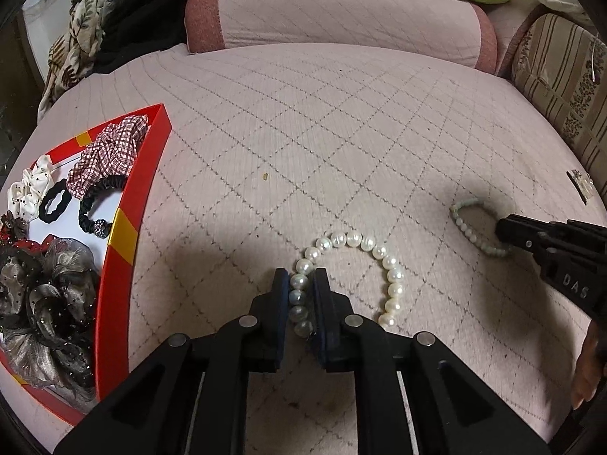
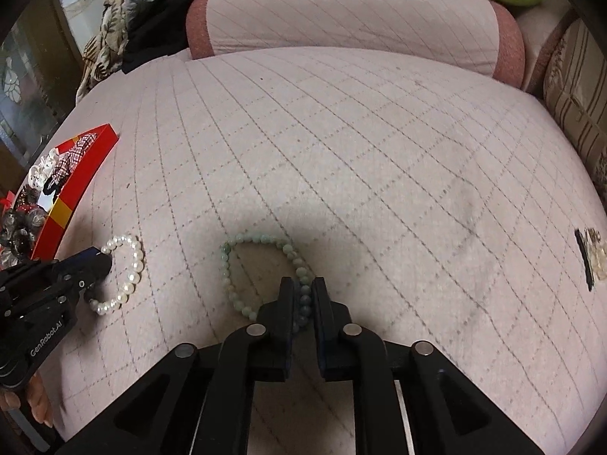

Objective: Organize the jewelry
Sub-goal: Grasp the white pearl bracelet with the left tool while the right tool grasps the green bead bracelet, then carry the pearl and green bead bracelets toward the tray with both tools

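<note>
Both bracelets lie on the quilted sofa seat (image 1: 341,132): left tool (image 1: 301,288) pinches the pearl bracelet (image 1: 379,254), right tool (image 2: 303,295) pinches the pale green bead bracelet (image 2: 231,273), likely both bound for the red box (image 1: 125,242) of hair ties alongside.

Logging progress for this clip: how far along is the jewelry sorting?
Done: scrunchies lie in the red box. In hand: left gripper shut on the pearl bracelet, right gripper on the green bead bracelet, both still on the cushion. Left: boxing both.
</note>
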`<state>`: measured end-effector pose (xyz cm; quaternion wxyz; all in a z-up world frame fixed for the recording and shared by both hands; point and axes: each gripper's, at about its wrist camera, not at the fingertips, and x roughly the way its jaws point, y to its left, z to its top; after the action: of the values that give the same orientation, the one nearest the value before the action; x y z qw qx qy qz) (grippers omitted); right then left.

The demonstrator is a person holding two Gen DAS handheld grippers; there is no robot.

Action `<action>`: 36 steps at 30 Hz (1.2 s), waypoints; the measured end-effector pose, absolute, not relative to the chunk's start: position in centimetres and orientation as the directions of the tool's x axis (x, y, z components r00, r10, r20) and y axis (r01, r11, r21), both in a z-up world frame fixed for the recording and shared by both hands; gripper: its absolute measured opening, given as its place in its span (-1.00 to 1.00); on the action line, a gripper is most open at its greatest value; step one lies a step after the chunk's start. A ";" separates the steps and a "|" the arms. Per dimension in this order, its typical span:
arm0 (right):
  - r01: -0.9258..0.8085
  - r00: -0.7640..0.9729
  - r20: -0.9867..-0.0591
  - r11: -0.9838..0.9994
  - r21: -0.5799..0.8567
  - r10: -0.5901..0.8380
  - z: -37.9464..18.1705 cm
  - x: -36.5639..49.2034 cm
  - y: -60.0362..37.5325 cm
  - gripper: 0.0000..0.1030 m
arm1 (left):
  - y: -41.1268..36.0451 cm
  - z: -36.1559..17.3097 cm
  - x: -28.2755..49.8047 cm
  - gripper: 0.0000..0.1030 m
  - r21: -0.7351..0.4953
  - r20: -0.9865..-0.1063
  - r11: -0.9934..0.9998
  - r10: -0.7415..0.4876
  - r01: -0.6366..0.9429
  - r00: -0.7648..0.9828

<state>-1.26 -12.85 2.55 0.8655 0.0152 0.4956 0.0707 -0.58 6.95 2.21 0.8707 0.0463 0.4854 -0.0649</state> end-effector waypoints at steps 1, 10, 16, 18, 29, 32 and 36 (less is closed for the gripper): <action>-0.113 0.505 -0.853 0.990 0.087 0.132 2.5 -1.2 -12.6 -0.68 | 6.8 2.2 -0.6 -0.71 0.022 -0.848 0.988 -0.063 0.154 0.526; -0.117 0.546 -0.822 0.986 0.119 0.164 3.2 -1.1 -11.5 -0.87 | 7.6 3.3 -1.2 -0.82 -0.060 -0.852 0.991 -0.114 0.121 0.511; -0.136 0.600 -0.774 0.979 0.151 0.202 5.6 -2.3 -11.0 -0.87 | 8.3 6.5 -3.5 -0.82 -0.069 -0.817 0.990 -0.129 0.126 0.562; -0.136 0.622 -0.756 0.979 0.152 0.204 6.5 -2.9 -11.0 -0.87 | 8.5 7.6 -4.3 -0.82 -0.076 -0.805 0.990 -0.133 0.122 0.578; -0.127 0.679 -0.690 0.966 0.224 0.250 9.7 -6.3 -11.6 -0.87 | 9.2 13.6 -8.6 -0.82 -0.080 -0.734 0.990 -0.136 0.115 0.666; -0.133 0.693 -0.669 0.960 0.248 0.269 10.6 -7.8 -11.7 -0.87 | 8.9 14.4 -9.7 -0.82 -0.079 -0.720 0.989 -0.145 0.127 0.678; -0.142 0.710 -0.639 0.949 0.281 0.295 11.6 -10.1 -11.7 -0.87 | 8.3 15.5 -11.1 -0.82 -0.075 -0.700 0.986 -0.159 0.150 0.696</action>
<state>-10.11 -11.72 11.56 0.9186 0.1060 0.3616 0.1188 -11.09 8.29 15.49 0.9210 -0.0060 0.3805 -0.0838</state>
